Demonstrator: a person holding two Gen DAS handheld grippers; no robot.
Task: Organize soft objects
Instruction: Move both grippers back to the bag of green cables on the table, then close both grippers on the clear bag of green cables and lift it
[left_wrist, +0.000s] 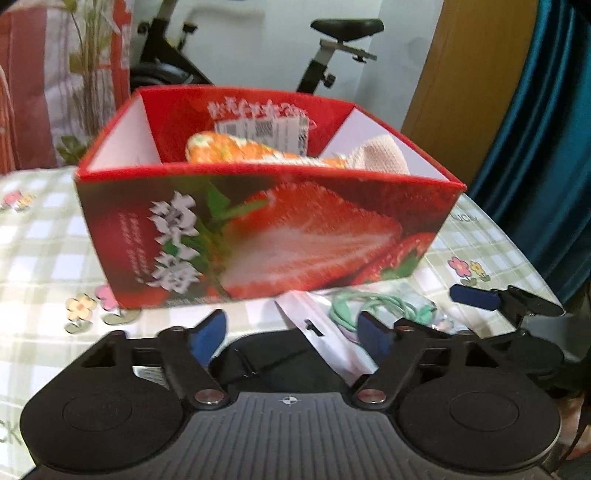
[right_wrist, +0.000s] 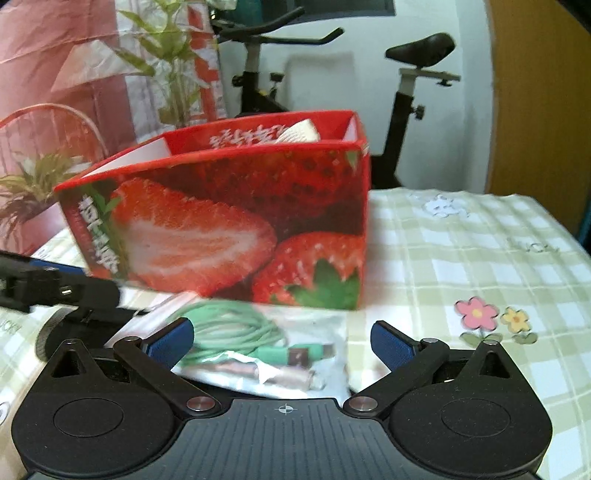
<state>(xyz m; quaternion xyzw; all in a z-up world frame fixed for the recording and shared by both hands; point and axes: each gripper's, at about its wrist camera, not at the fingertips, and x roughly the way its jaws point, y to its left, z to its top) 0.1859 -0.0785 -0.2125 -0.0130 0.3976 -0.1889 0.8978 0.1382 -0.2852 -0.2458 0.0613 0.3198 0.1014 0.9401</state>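
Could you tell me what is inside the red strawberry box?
Inside the strawberry box lie an orange-and-white knitted piece, a beige knitted piece and a barcoded white label. The near wall hides the box floor and anything lower down.

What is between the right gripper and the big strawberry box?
A clear plastic bag holding a coiled green cable lies between the right gripper and the red strawberry-printed cardboard box, seen in the right wrist view.

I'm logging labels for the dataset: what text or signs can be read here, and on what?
Strawberry box, front: large white Chinese characters, too blurred to read.
Box inner back wall: white characters, blurred.
Barcode label in the box: too small.
Tablecloth: faint mirrored letters, illegible.
Left claw base: crosshair mark.
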